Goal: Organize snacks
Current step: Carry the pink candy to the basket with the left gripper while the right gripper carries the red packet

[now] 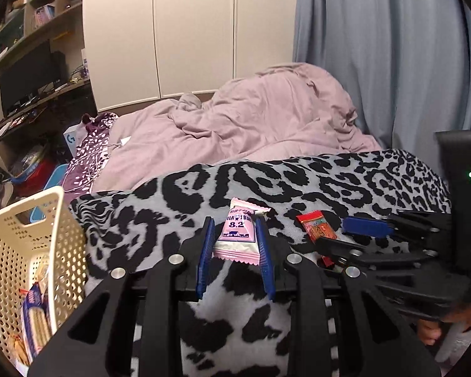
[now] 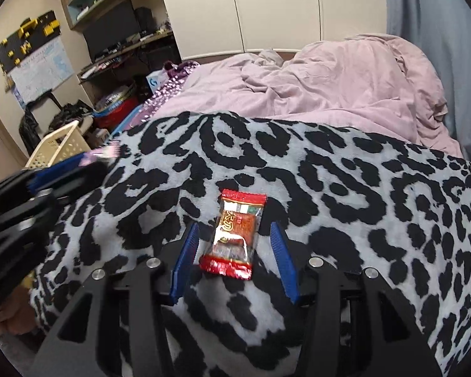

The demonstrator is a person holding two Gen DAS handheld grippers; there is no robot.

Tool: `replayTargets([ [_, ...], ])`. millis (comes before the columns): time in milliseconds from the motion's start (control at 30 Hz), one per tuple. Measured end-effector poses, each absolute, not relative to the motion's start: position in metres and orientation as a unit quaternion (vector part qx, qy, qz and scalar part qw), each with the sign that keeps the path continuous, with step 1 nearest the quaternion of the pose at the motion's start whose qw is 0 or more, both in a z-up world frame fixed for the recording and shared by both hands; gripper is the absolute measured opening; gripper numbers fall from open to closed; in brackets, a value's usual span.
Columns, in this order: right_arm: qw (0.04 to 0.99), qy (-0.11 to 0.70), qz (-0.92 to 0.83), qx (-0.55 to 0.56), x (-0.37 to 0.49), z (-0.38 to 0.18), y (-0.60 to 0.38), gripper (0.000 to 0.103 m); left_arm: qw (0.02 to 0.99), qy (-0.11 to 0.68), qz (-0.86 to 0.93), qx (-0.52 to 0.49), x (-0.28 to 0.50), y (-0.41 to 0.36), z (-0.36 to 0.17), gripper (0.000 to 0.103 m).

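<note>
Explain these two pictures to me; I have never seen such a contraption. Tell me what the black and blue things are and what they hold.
No robot: a person holds two hand grippers, each with a camera looking along its blue fingers. In the left camera's picture, the left gripper clamps a pink snack packet. In the right camera's picture, the right gripper is open around a red snack packet lying on the leopard-print blanket. A cream basket at the left holds snacks.
</note>
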State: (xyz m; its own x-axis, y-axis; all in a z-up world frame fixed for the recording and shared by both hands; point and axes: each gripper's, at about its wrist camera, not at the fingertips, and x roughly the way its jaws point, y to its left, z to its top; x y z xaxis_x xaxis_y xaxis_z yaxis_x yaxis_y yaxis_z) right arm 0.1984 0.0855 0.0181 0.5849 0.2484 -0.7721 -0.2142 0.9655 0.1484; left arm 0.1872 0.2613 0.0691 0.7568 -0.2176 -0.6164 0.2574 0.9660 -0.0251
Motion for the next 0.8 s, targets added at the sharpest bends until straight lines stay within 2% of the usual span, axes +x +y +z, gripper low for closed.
replayTargets([
  [167, 0.894, 0.434, 0.109, -0.005, 0.2, 0.015, 0.097, 0.046, 0.942, 0.312, -0.124, 0.016, 0.173, 0.278, 0.074, 0.027],
  [233, 0.896, 0.432, 0.103, -0.016, 0.199, 0.015, 0.101, 0.041, 0.943, 0.308, -0.123, 0.008, 0.169, 0.285, 0.075, 0.027],
  [267, 0.896, 0.431, 0.101, -0.018, 0.198, 0.016, 0.102, 0.034, 0.944, 0.306, -0.122, 0.006, 0.167, 0.287, 0.075, 0.027],
  [367, 0.896, 0.432, 0.104, -0.012, 0.197, 0.017, 0.102, 0.03, 0.946, 0.301, -0.119, -0.003, 0.16, 0.294, 0.077, 0.027],
  [800, 0.912, 0.392, 0.124, -0.005, 0.168, 0.046, 0.107, 0.029, 0.958, 0.269, -0.092, -0.028, 0.134, 0.325, 0.099, 0.027],
])
